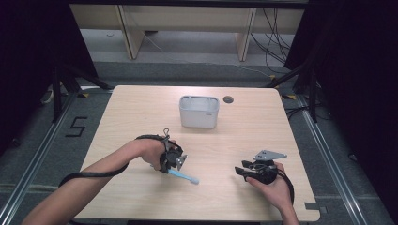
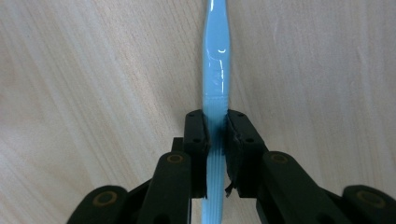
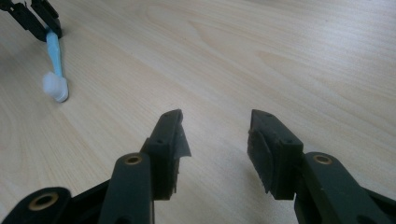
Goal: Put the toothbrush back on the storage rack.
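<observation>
A light blue toothbrush (image 1: 184,176) lies on the wooden table (image 1: 141,108), its white bristle head pointing right. My left gripper (image 1: 170,165) is shut on its handle; in the left gripper view both pads squeeze the ribbed part of the toothbrush (image 2: 215,84). My right gripper (image 1: 240,172) stands open near the table's front right, nothing between its jaws. In the right gripper view the right gripper (image 3: 215,128) faces bare wood, and the toothbrush (image 3: 55,70) lies far off at the upper left with the left gripper's jaws on it.
A grey plastic bin (image 1: 199,111) stands at the back middle of the table. A small dark round hole cover (image 1: 228,99) sits just right of it. Dark curtains and stand legs flank the table.
</observation>
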